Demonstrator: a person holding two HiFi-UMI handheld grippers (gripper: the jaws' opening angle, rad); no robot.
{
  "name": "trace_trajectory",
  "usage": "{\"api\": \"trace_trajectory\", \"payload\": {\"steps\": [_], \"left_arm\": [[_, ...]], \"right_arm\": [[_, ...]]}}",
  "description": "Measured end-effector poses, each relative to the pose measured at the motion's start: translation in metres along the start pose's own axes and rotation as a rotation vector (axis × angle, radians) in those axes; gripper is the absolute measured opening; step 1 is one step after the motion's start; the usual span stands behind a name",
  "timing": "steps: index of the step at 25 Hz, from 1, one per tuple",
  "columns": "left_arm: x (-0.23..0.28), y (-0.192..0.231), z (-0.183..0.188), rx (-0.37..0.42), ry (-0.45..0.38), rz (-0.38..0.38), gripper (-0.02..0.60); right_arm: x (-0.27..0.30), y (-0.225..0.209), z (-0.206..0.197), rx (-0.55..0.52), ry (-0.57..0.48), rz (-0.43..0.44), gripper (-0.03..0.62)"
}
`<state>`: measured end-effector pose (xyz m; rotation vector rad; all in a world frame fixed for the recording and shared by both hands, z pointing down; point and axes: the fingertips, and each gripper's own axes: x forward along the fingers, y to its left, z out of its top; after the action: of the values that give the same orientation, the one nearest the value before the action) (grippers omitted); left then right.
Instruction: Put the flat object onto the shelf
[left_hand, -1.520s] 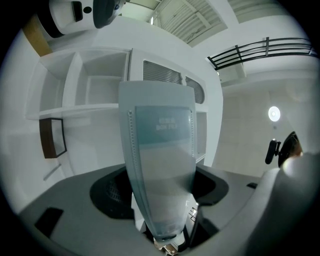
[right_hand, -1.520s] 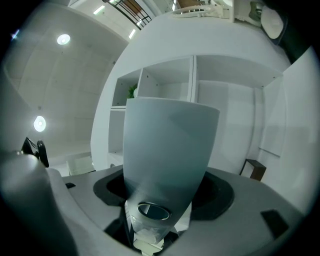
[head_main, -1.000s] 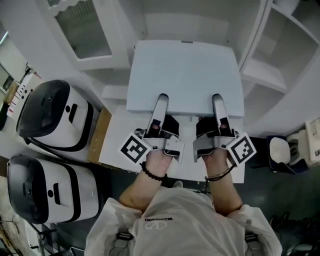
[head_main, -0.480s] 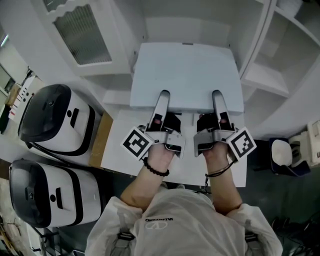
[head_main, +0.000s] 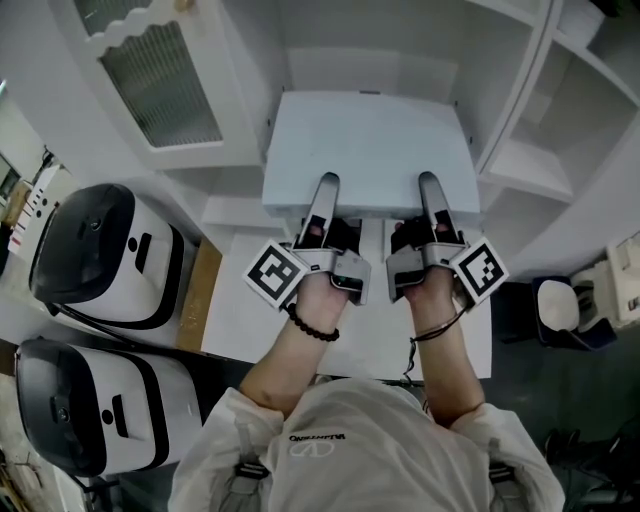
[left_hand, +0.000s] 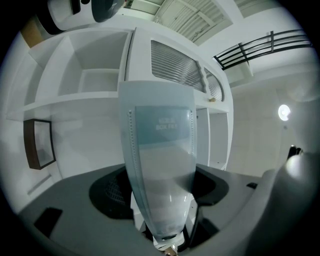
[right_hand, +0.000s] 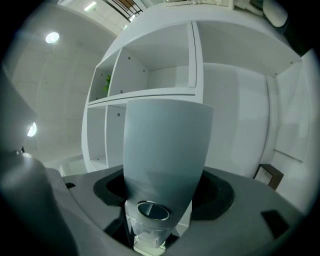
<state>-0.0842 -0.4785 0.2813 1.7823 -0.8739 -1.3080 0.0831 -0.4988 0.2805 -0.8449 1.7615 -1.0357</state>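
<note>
Looking down in the head view, the pale blue flat object (head_main: 370, 150) lies level between the person and a white shelf unit (head_main: 520, 160), its near edge over the far side of the white desk (head_main: 240, 320). The left claw (head_main: 325, 190) is clamped on that near edge toward the left and the right claw (head_main: 428, 188) toward the right, one jaw of each lying on top of the panel. Two white-and-black appliances (head_main: 100, 245) stand at the left, one nearer than the other, and a cabinet door with ribbed glass (head_main: 160, 70) is at the far left. The left gripper view shows the object edge-on, pinched between the grey jaws and running away toward white shelves; a dark frame (left_hand: 39, 142) sits in a compartment on the left. The right gripper view shows the same panel gripped between its jaws, pointing at open white compartments. Whether the far edge rests on a shelf cannot be told.
</note>
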Motion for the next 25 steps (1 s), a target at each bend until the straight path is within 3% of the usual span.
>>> {"api": "trace_trajectory", "payload": {"steps": [18, 23, 25], "left_arm": [[0.054, 0.025, 0.025, -0.003, 0.02, 0.056, 0.324], [0.056, 0.021, 0.025, -0.026, 0.002, 0.017, 0.328], [0.053, 0.023, 0.026, -0.001, 0.005, 0.02, 0.339]], "right_arm": [[0.054, -0.01, 0.007, -0.003, -0.007, -0.068, 0.342], [0.054, -0.011, 0.005, -0.019, 0.017, -0.071, 0.347], [0.053, -0.01, 0.003, -0.024, 0.034, -0.058, 0.354]]}}
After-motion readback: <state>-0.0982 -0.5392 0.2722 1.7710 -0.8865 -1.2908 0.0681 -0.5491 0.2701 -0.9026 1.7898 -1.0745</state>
